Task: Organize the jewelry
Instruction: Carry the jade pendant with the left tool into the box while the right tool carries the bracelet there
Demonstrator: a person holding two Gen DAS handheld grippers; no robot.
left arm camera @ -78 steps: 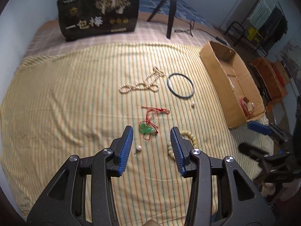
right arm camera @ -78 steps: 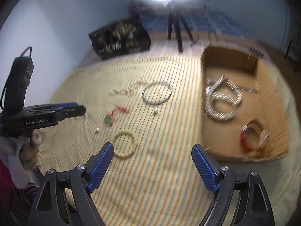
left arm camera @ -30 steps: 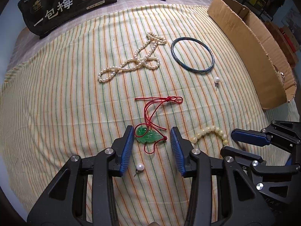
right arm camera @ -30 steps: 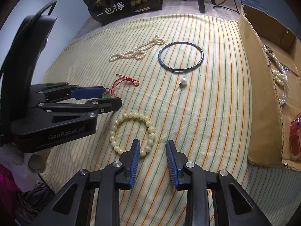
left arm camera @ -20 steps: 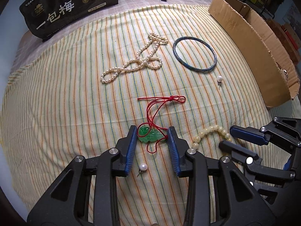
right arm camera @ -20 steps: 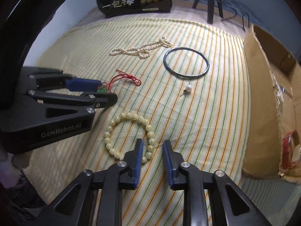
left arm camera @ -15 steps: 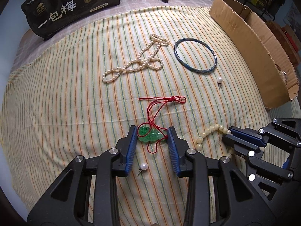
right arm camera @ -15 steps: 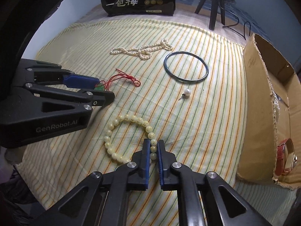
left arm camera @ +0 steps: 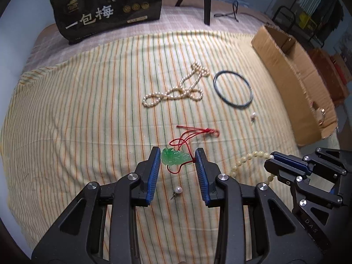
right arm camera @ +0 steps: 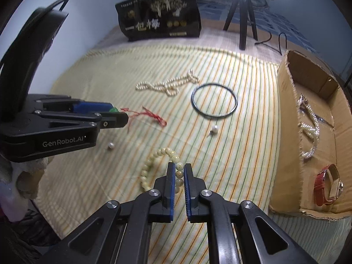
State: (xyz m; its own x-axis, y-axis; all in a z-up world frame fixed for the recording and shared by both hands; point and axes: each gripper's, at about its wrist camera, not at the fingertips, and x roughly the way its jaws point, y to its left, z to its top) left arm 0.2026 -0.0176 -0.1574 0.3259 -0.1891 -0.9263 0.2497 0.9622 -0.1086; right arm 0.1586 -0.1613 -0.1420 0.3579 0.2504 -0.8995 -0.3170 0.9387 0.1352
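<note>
A green jade pendant (left arm camera: 175,156) on a red cord (left arm camera: 195,132) is clamped between the pads of my left gripper (left arm camera: 177,151), lifted just off the striped cloth (left arm camera: 88,121) while the cord trails on it. In the right wrist view, my right gripper (right arm camera: 179,167) is shut on a cream bead bracelet (right arm camera: 151,165), whose loop hangs to the left of the fingers. The left wrist view shows that bracelet (left arm camera: 246,157) dangling from the right gripper (left arm camera: 271,157). From the right wrist view, the left gripper (right arm camera: 118,114) shows only a sliver of the pendant (right arm camera: 114,109).
On the cloth lie a pearl necklace (left arm camera: 176,92), a dark bangle (left arm camera: 216,81) and two pearl studs (left arm camera: 178,190) (left arm camera: 253,116). A cardboard box (right arm camera: 286,114) at the right holds a silvery chain (right arm camera: 310,129) and a red watch (right arm camera: 327,182). Behind stand a black bag (left arm camera: 105,6) and a tripod (left arm camera: 206,0).
The right jaws closed on the bead bracelet and the left jaws narrowed onto the pendant. Both grippers then rose, lifting their pieces off the cloth.
</note>
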